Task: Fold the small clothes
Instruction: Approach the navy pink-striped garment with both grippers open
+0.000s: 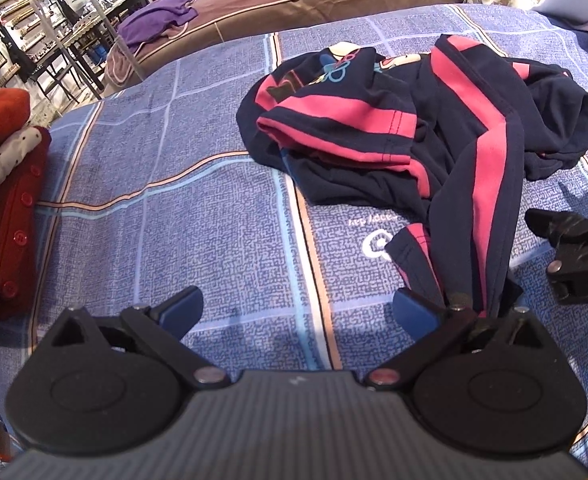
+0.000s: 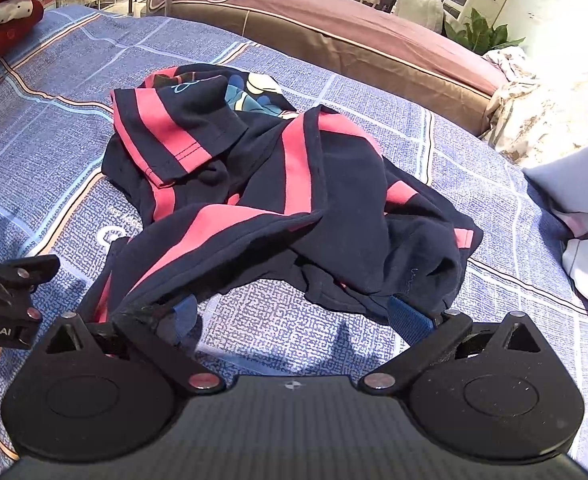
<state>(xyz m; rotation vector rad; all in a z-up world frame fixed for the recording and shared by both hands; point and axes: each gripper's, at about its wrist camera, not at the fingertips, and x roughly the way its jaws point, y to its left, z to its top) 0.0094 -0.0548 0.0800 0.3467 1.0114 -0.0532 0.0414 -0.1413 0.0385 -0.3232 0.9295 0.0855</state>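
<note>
Clearly the folding of this piece is only at its beginning. The navy and pink garment (image 1: pixel 414 128) lies crumpled on the blue checked bedcover (image 1: pixel 173 200), toward 1 o'clock in the left wrist view and at about 12 o'clock in the right wrist view. Its layers are heaped over each other, the pink stripes run in different directions, and a printed picture shows at the far side. No edge is laid straight, so I judge that spreading it flat is the step in hand and all the folds are left to do.

The left gripper (image 1: pixel 298 308) has its fingers wide apart, with only bedcover between them; a narrow strip of the garment hangs just beside its right finger, and I cannot tell if it touches. The right gripper (image 2: pixel 294 314) also has its fingers apart; the near hem of the garment lies over both tips, not clamped.

At 9 o'clock in the left wrist view a pile of folded clothes (image 1: pixel 1 184) stands, red and dotted white, which suggests that other pieces are already done.
</note>
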